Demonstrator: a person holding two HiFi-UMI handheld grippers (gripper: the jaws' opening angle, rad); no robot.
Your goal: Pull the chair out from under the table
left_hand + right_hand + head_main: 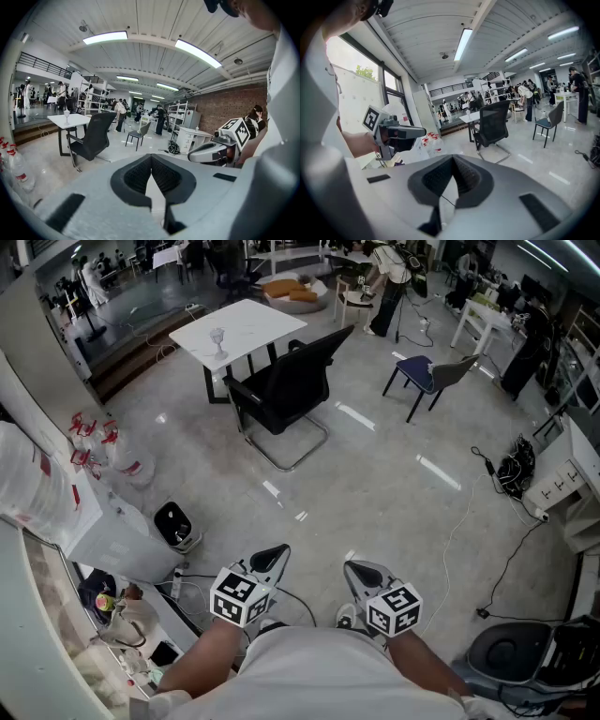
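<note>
The black chair (281, 390) stands on the pale glossy floor (375, 484) far across the room from the person. Its seat is pushed close against the near side of the white desk (246, 326) and its tall back is turned toward the person. Its bent metal sled base rests on the floor on the near side of the desk. A small clear glass (217, 337) stands upright on the desk top, near the edge where the chair is. Off to the right of the chair, well apart from it, a blue chair (424, 377) stands alone on the floor. Along the left wall there are spray bottles (94, 442) with red tops. At the far right a bundle of dark cables (514, 471) lies on the floor by white furniture. People move about in the distant background. Both tools are held low in front of the person's body, well short of the chair, side by side, and aimed roughly toward it. The left gripper (277, 553) has its jaws clenched together with nothing between them, only floor showing beyond the tips. The right gripper (354, 569) is the same, with its jaws pressed shut on nothing.
</note>
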